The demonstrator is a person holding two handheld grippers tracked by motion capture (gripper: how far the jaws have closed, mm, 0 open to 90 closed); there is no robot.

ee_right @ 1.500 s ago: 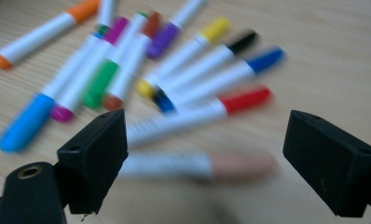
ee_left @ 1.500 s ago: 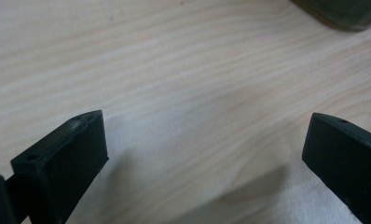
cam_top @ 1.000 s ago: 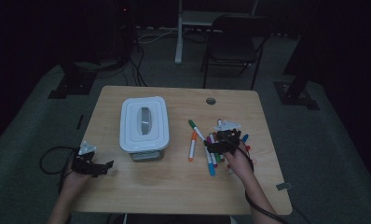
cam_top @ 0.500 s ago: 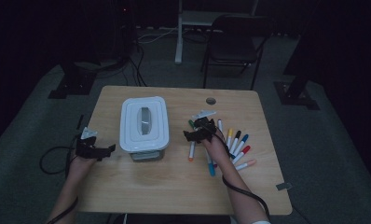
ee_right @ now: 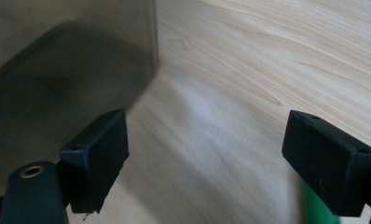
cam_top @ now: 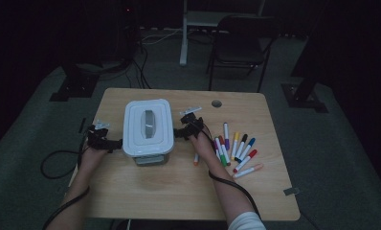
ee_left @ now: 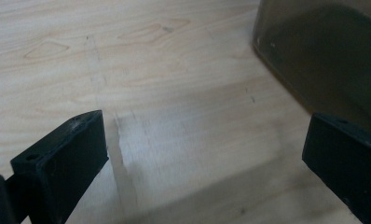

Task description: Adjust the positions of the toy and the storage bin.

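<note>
A white lidded box [cam_top: 148, 128] stands on the wooden table [cam_top: 179, 187], left of centre. My left gripper [cam_top: 113, 142] is open just beside the box's left wall, whose translucent side [ee_left: 323, 56] shows at the upper right of the left gripper view. My right gripper [cam_top: 178, 132] is open close to the box's right side, and the box wall [ee_right: 67, 65] takes up the left of the right gripper view. Neither pair of jaws has anything between them. Several coloured markers [cam_top: 236, 149] lie spread out to the right of my right hand.
A round cable hole [cam_top: 216, 103] sits near the table's far edge. A black chair [cam_top: 239, 45] and stand legs are on the floor beyond the table. Cables trail off the table's left side. A green marker tip [ee_right: 316, 207] shows by the right jaw.
My right gripper has moved left from the markers to the box's right side. My left gripper has moved up and right to the box's left side.
</note>
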